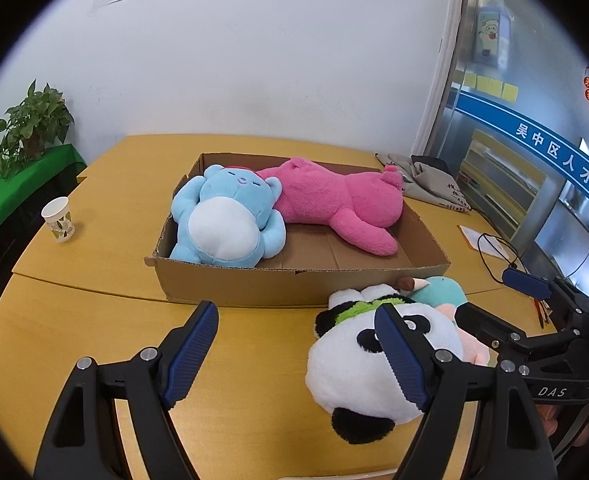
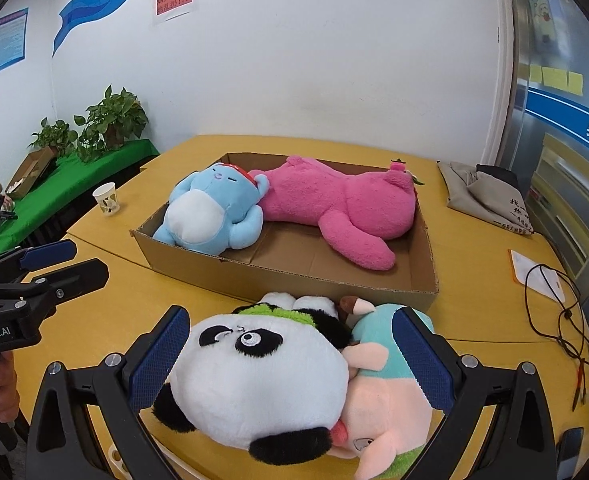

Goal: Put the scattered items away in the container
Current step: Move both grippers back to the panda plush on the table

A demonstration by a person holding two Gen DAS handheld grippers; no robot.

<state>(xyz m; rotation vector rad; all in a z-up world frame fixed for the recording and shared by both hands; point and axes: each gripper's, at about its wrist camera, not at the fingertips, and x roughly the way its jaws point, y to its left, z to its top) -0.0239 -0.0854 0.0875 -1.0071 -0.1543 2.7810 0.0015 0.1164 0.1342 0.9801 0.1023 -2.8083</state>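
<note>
A shallow cardboard box (image 1: 294, 286) (image 2: 286, 280) on the yellow table holds a light blue plush bear (image 1: 226, 220) (image 2: 210, 216) and a pink plush (image 1: 334, 204) (image 2: 346, 208), both lying down. In front of the box a panda plush (image 1: 354, 372) (image 2: 262, 376) leans against a teal and pink plush (image 1: 442, 286) (image 2: 382, 392). My left gripper (image 1: 298, 352) (image 2: 90, 258) is open over bare table, left of the panda. My right gripper (image 2: 290, 360) (image 1: 483, 294) is open, and both plush toys show between its fingers without being pressed.
A paper cup (image 1: 59, 218) (image 2: 107, 198) stands at the table's left. At the right lie a grey cloth bag (image 1: 426, 180) (image 2: 486, 192), a paper sheet and black cables (image 2: 554, 312). Potted plants (image 2: 110, 120) sit on a green-covered shelf at the left.
</note>
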